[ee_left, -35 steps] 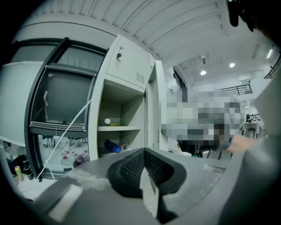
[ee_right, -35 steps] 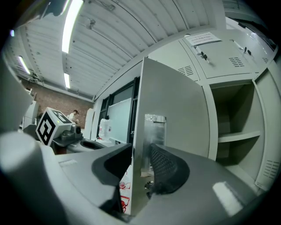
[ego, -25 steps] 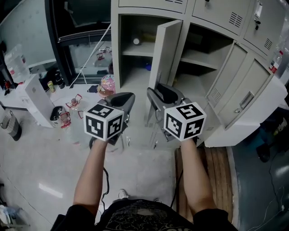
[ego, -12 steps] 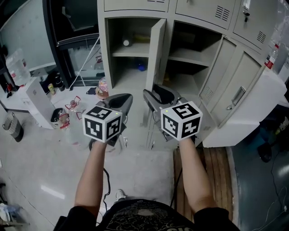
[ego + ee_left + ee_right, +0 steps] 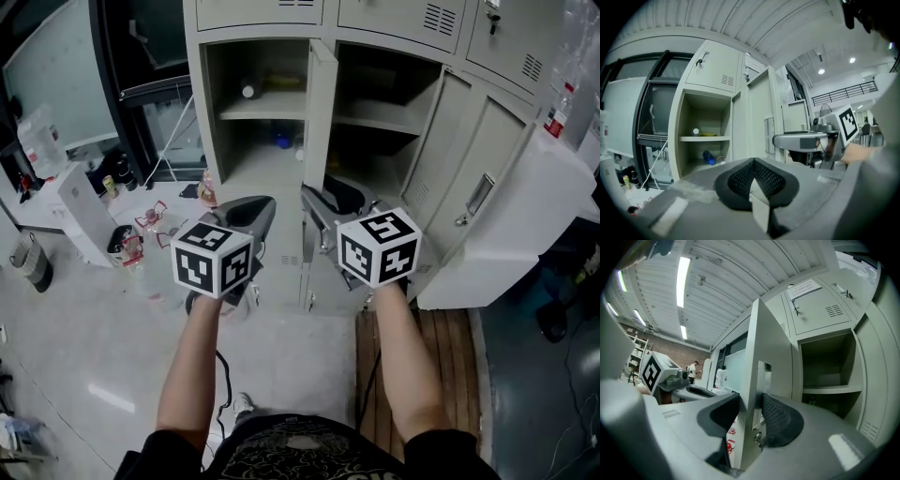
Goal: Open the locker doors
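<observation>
Grey lockers (image 5: 394, 28) stand ahead with their lower doors swung open. The middle locker door (image 5: 319, 122) stands nearly edge-on to me. My right gripper (image 5: 323, 202) is level with it. In the right gripper view the door's edge (image 5: 768, 348) runs between the jaws of the right gripper (image 5: 750, 413), and both pads lie against it. Those jaws have just been opening a little, with the door still between them. My left gripper (image 5: 253, 208) hangs beside it, left of the door. In its own view the left gripper (image 5: 754, 180) is shut on nothing.
The left compartment holds a shelf (image 5: 253, 105) and a blue bottle (image 5: 284, 142). Two more open doors (image 5: 469, 187) and a white cabinet (image 5: 553, 216) lie to the right. A white box (image 5: 80, 211) and small clutter (image 5: 141, 234) sit on the floor at left. A wooden pallet (image 5: 450, 356) lies underfoot.
Both grippers and my view have shifted sideways along the lockers. The middle door, whose face showed earlier, now stands almost edge-on with the right gripper still on it.
</observation>
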`<state>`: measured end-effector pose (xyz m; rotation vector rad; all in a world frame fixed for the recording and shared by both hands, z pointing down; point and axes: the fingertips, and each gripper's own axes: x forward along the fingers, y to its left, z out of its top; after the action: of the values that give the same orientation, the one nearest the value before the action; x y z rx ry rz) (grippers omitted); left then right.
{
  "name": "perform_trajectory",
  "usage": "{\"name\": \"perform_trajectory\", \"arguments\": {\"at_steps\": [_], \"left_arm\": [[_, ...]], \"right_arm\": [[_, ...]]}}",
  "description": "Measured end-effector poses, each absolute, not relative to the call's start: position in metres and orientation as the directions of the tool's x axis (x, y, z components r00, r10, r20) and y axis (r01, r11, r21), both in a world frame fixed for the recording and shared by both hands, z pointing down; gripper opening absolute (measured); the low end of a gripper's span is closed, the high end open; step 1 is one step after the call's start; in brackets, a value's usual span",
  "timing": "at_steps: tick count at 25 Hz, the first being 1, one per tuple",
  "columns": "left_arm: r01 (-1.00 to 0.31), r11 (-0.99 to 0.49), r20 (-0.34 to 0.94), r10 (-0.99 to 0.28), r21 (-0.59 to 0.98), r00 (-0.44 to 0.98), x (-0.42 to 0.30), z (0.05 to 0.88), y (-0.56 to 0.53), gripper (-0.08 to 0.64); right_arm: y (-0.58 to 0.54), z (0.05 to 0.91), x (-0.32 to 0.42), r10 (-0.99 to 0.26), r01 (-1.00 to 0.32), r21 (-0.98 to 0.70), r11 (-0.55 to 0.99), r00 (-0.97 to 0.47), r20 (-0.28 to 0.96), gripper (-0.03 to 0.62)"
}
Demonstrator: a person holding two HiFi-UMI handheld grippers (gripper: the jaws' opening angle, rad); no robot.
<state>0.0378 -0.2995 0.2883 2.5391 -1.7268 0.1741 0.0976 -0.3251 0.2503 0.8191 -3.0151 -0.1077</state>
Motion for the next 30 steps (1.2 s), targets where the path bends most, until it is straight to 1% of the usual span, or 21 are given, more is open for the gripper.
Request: {"name": "perform_trajectory", "arguments": {"at_steps": [6, 18, 25, 30], "left_arm": [[-0.937, -0.35, 0.138, -0.928, -0.008, 0.346, 0.059, 0.295, -0.299, 0.002], [-0.957, -0.288, 0.157, -0.946, -0.014, 0.283, 0.072, 0.303, -0.296, 0.002], [-0.962, -0.274, 0.168, -0.949, -0.02, 0.267, 0.07, 0.303, -0.291, 0.002], [-0.966, -0.255, 0.163, -0.955, -0.033, 0.247, 0.053, 0.304, -0.28, 0.002]], "right_arm": [[-0.332, 0.25, 0.116, -0.491, -0.49, 0.069, 0.869, -0.871, -0.003, 0.158], [-0.34, 0.25, 0.138, -0.466, -0.467, 0.055, 0.882, -0.884, -0.032, 0.155], [-0.342, 0.249, 0.143, -0.5, -0.5, 0.066, 0.863, -0.866, -0.02, 0.153], [-0.335, 0.252, 0.142, -0.53, -0.531, 0.063, 0.845, -0.847, -0.033, 0.153]]}}
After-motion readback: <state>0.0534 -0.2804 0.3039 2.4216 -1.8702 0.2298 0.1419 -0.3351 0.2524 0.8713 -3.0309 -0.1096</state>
